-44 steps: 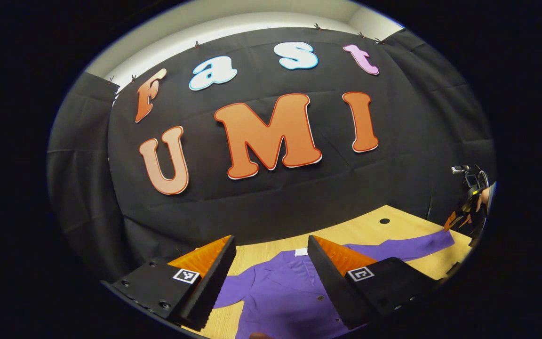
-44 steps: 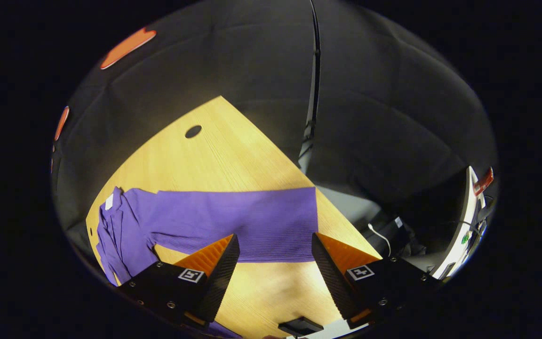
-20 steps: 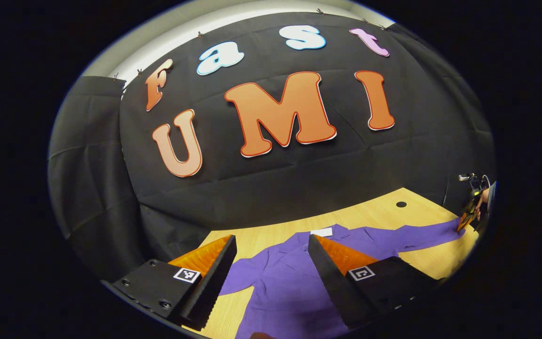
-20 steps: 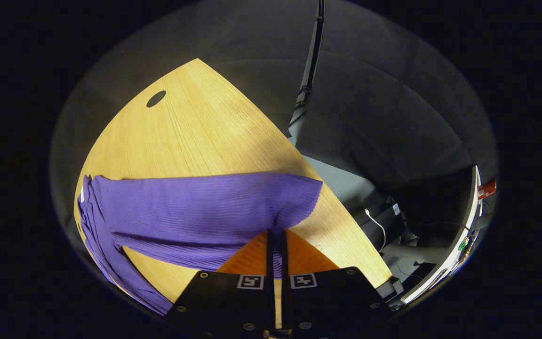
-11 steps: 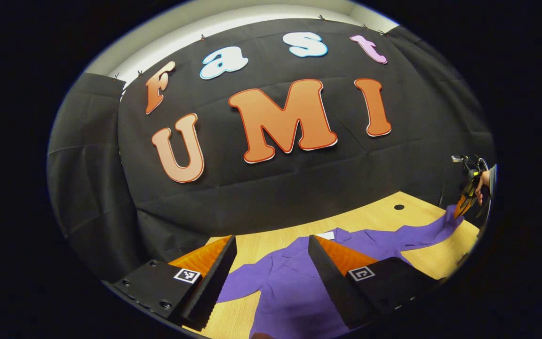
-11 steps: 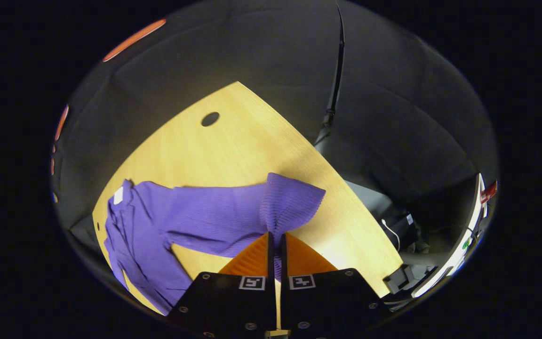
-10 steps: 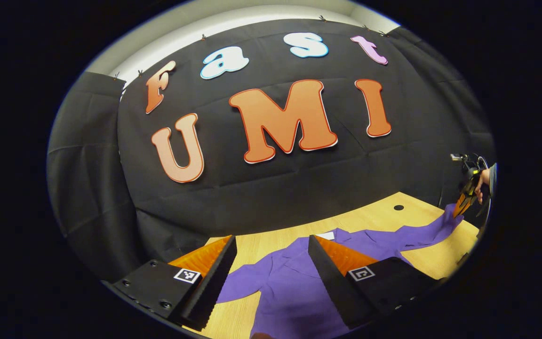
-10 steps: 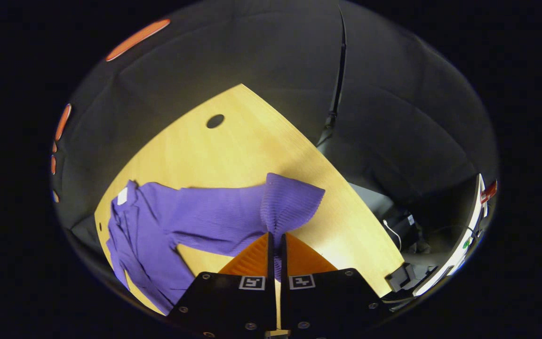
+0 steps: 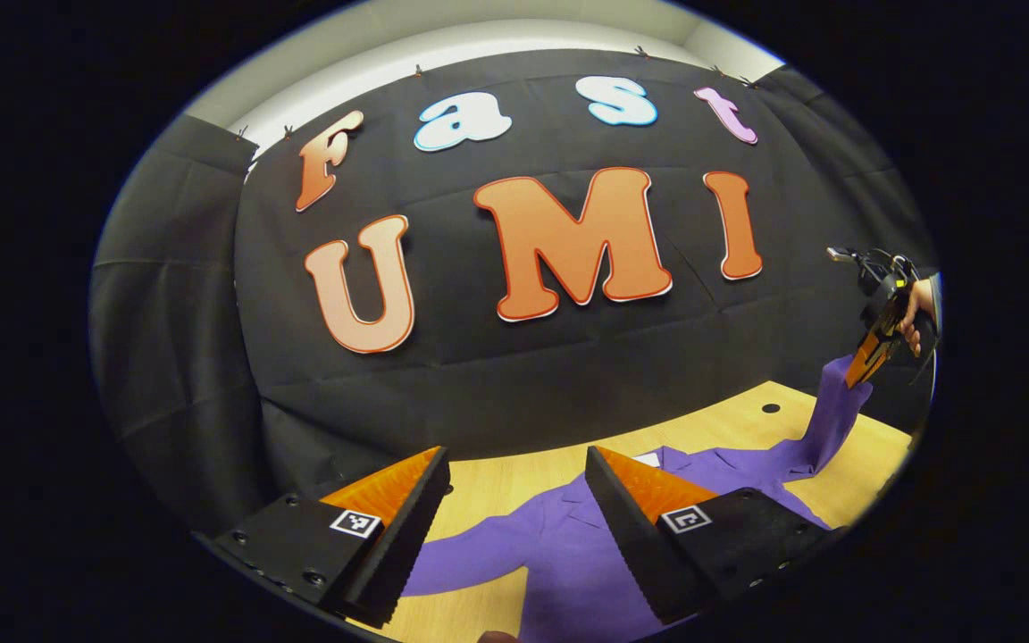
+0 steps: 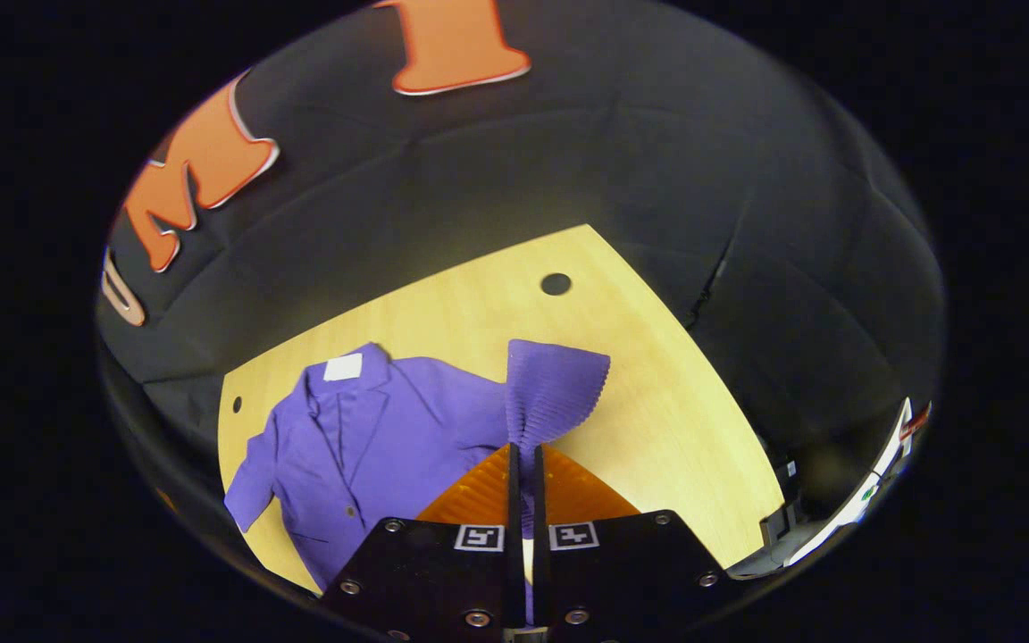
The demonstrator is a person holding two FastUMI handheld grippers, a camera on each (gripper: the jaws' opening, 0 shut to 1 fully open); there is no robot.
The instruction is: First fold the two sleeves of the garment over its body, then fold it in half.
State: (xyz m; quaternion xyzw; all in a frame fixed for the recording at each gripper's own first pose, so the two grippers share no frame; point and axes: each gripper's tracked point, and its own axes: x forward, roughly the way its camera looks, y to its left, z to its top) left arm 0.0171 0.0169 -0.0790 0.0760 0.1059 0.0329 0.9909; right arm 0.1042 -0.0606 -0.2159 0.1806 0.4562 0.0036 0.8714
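While the purple garment (image 10: 363, 438) lies spread face up on the wooden table (image 10: 657, 420), collar toward the booth's black wall, one of its sleeves (image 10: 550, 393) is pulled up off the surface and bunched where the right gripper (image 10: 522, 469) has it. Both fingers of that gripper are pressed together on the cuff end, with ribbed fabric fanning out just beyond the tips. A white tag (image 10: 342, 367) sits at the neck, and small buttons run down the front.

From the left gripper view, the same sleeve (image 9: 823, 420) rises steeply from the garment (image 9: 568, 554) to the far right gripper (image 9: 863, 362), which a hand (image 9: 912, 317) holds well above the table (image 9: 514, 478). The other sleeve (image 9: 470, 558) lies flat, stretching out to the side. The left gripper (image 9: 514, 500) hovers over the garment's body with its fingers wide apart, gripping nothing

A dark round hole (image 10: 556, 284) marks the tabletop beyond the raised sleeve
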